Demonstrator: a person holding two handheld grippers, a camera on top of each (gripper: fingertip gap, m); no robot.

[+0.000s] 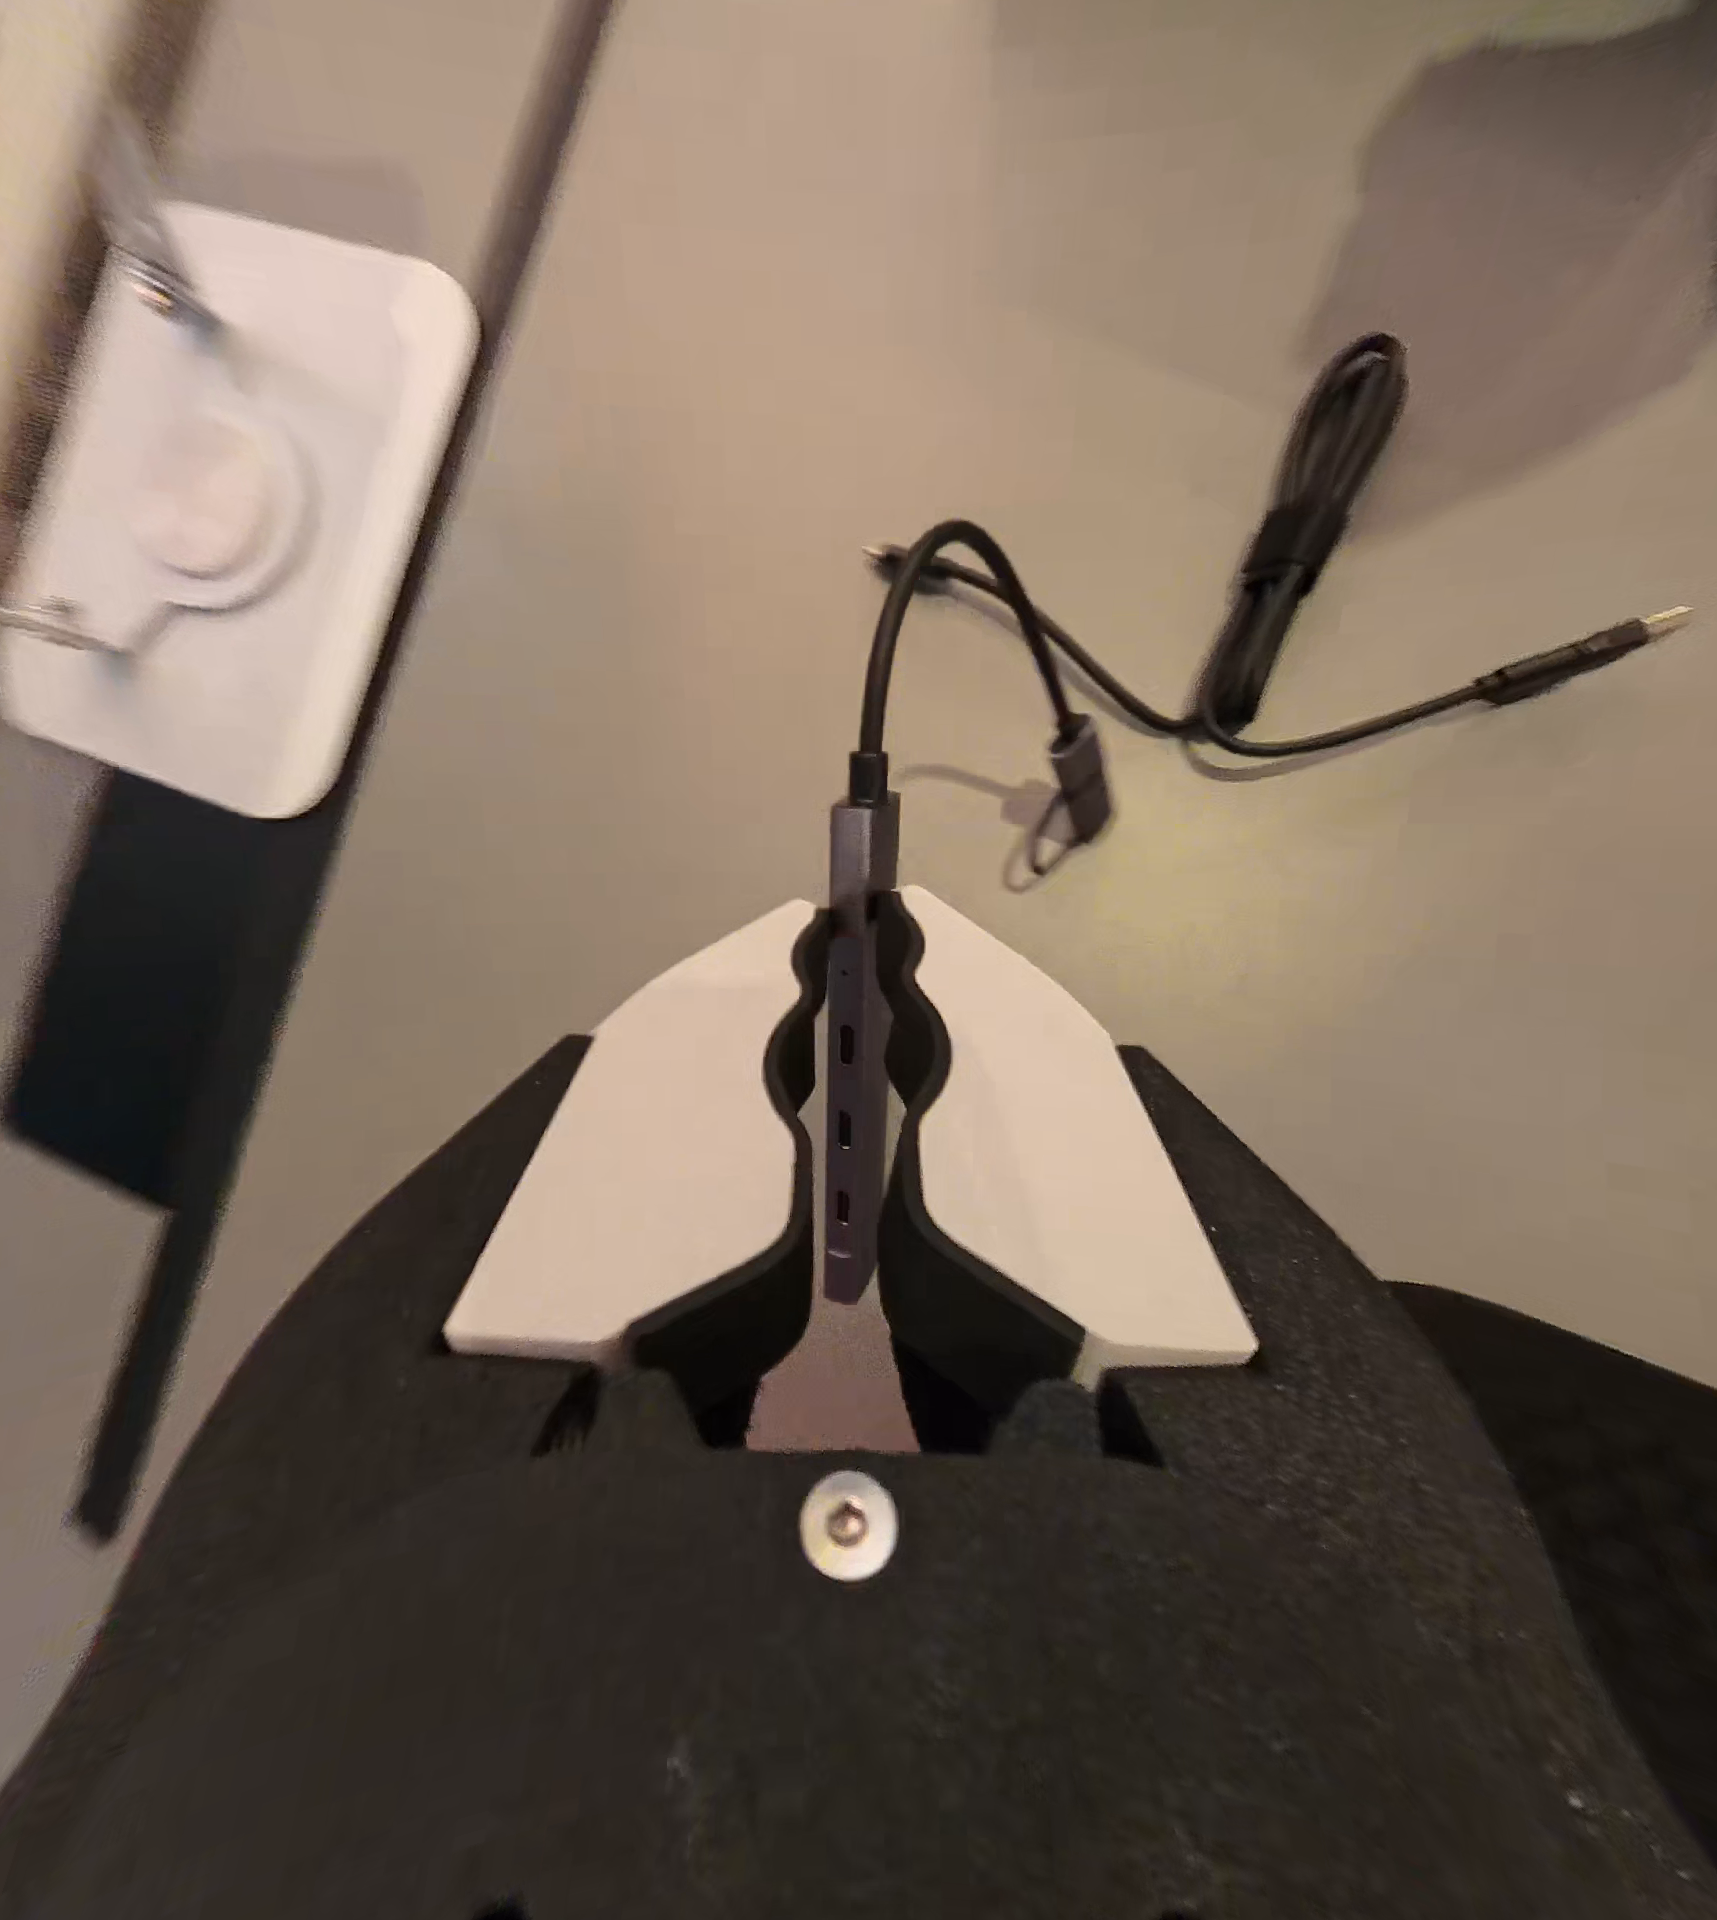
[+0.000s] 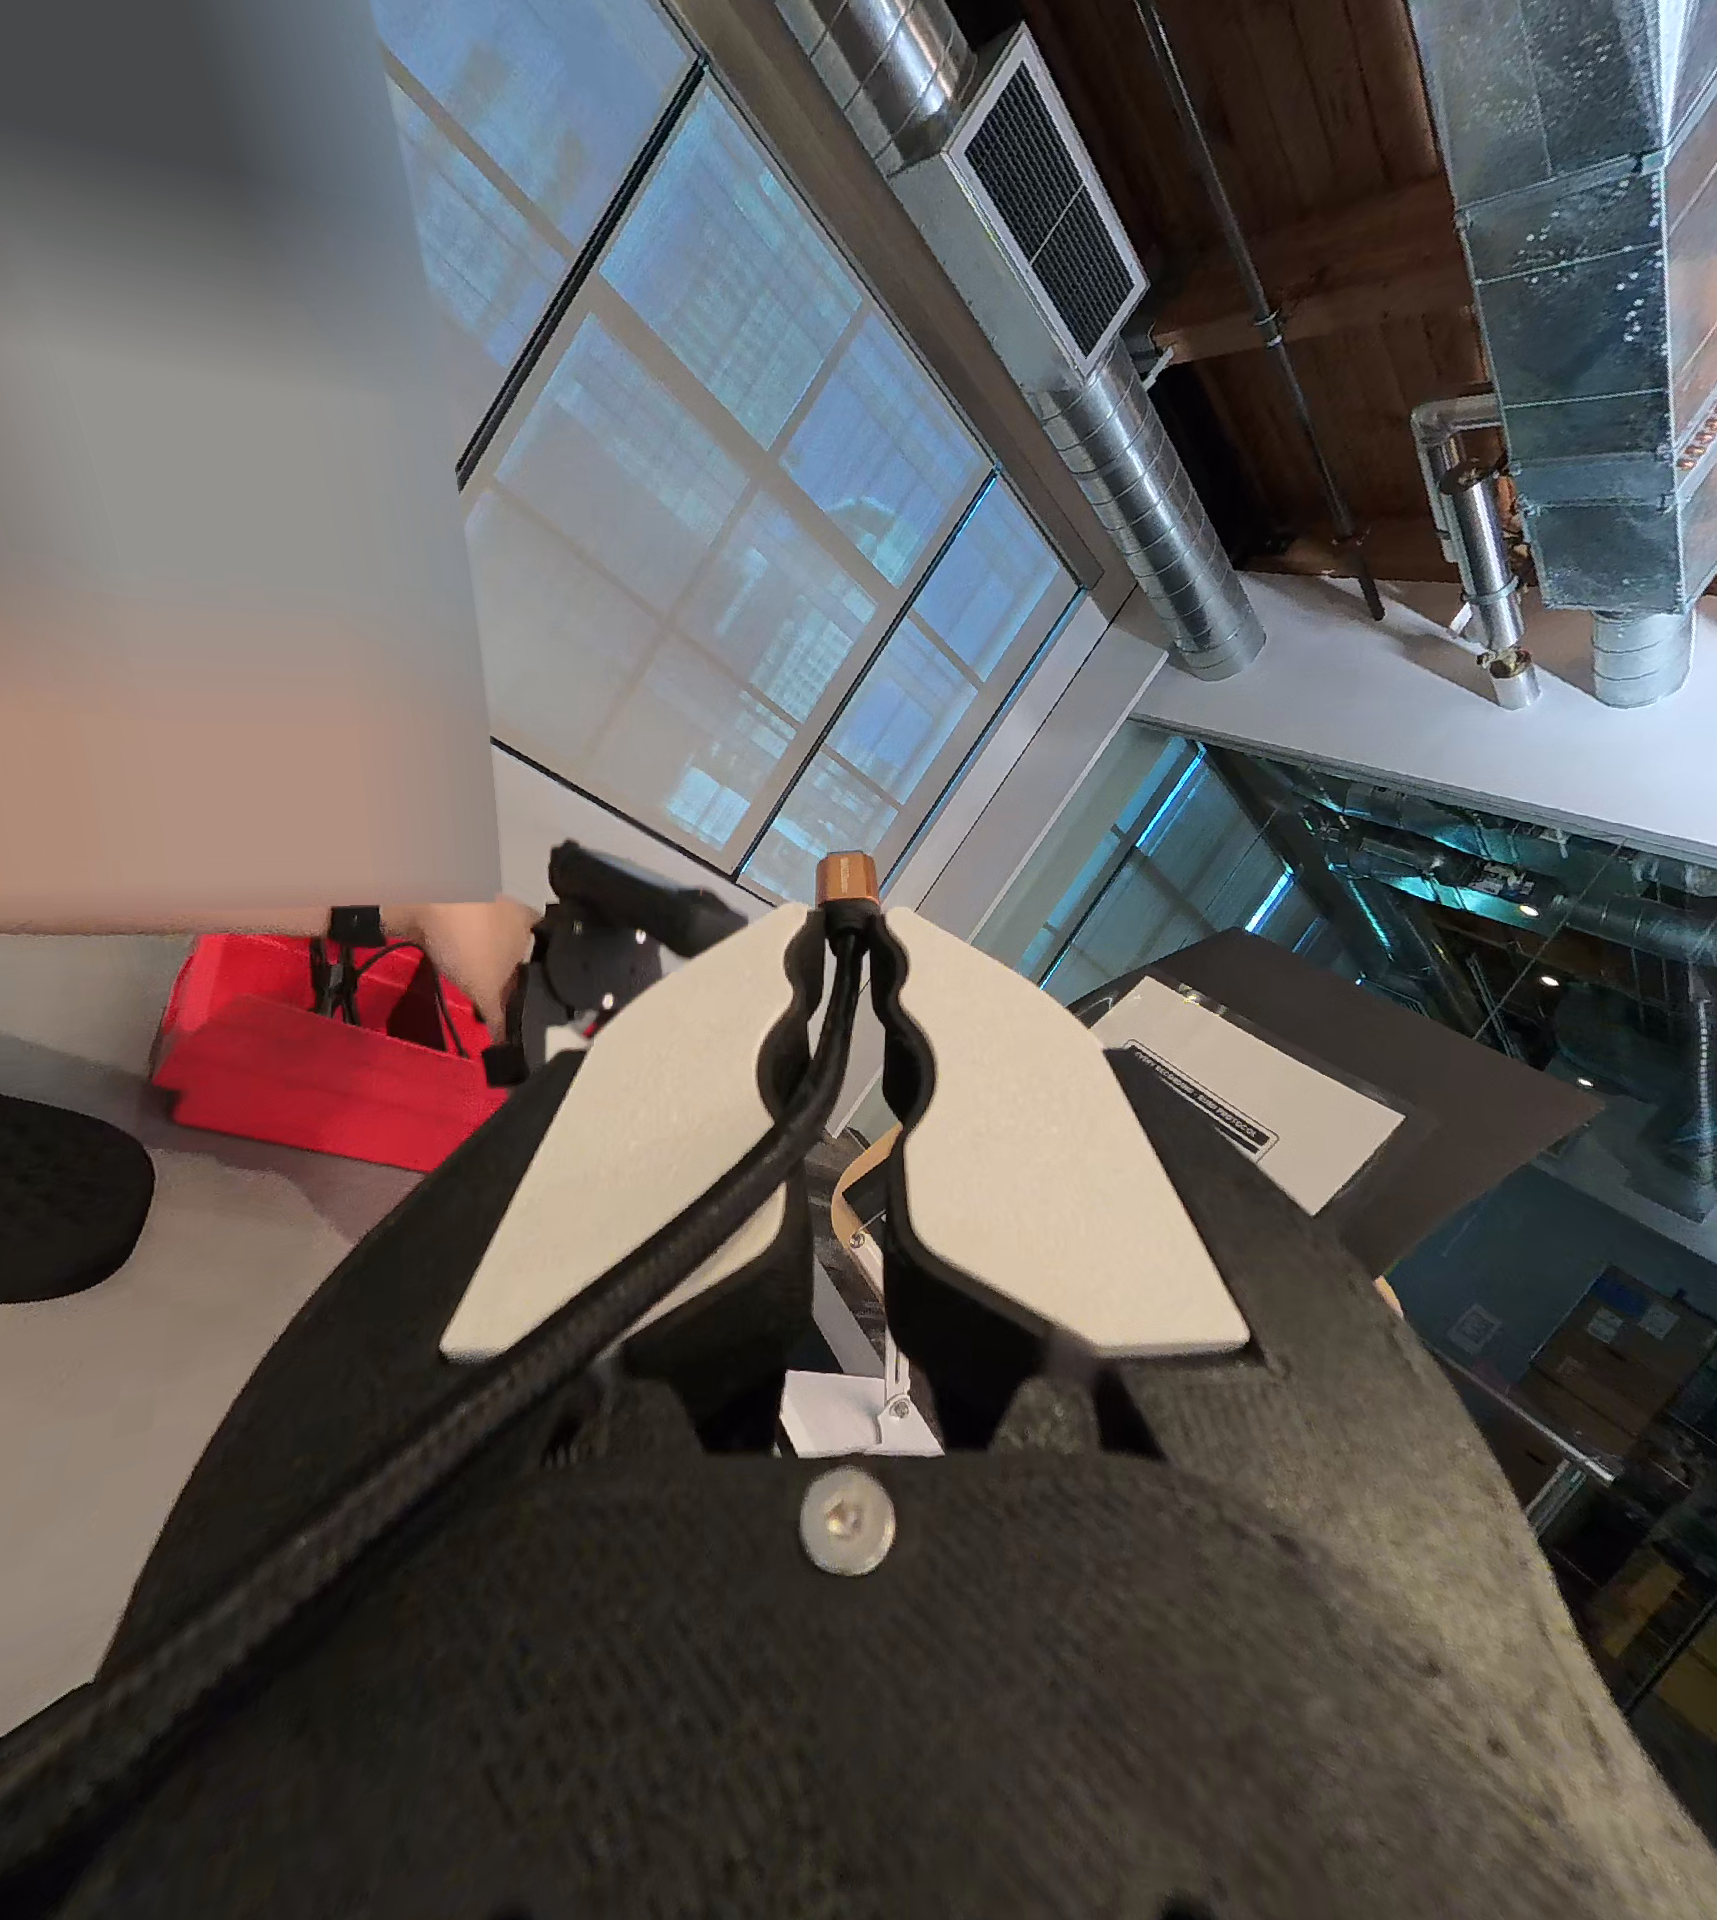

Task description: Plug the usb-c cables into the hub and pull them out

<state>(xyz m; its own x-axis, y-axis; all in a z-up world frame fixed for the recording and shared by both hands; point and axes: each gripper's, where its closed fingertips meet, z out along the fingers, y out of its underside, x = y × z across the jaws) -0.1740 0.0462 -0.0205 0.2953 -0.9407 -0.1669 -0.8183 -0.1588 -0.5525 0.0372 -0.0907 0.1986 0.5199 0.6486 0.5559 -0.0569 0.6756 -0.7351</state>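
My left gripper (image 1: 859, 914) is shut on a slim grey hub (image 1: 852, 1091), held edge-up above the grey table, with three small empty ports facing me. The hub's own short black cable (image 1: 885, 623) arcs from its far end. A bundled black cable (image 1: 1290, 551) with a metal plug lies on the table at the right. My right gripper (image 2: 849, 920) is shut on a black braided cable (image 2: 625, 1278) just behind its copper-coloured plug (image 2: 851, 878). The plug sticks out past the fingertips, and the cable trails back to the lower left. The right gripper points up toward windows and ceiling.
A white rectangular device (image 1: 241, 499) lies at the table's left edge, beside a black block (image 1: 158, 987). A red bin (image 2: 314, 1049) with cables stands on the table beside a person's hand. A black round pad (image 2: 2, 1195) lies at the left. Tip to tip, the grippers are about 35 cm apart.
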